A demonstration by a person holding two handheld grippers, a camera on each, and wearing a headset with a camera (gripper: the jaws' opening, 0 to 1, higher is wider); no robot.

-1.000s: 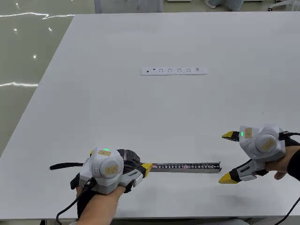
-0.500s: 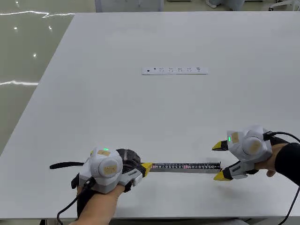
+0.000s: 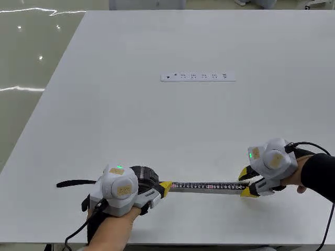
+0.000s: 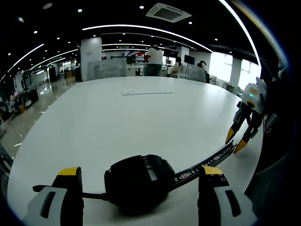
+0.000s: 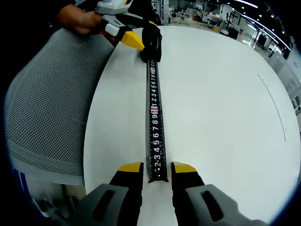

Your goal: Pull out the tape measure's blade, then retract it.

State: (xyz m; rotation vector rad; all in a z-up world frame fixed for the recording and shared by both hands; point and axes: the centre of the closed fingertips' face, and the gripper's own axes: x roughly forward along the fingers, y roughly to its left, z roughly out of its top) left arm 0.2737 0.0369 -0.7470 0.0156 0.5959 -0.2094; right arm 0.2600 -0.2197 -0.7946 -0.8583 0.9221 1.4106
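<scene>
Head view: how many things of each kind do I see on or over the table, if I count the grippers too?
Tape measure: 1
Power strip: 1
Grippers: 2 (left gripper, right gripper)
Total: 4

Head view looks down from the near side; both gripper views, low, face each other along the blade.
</scene>
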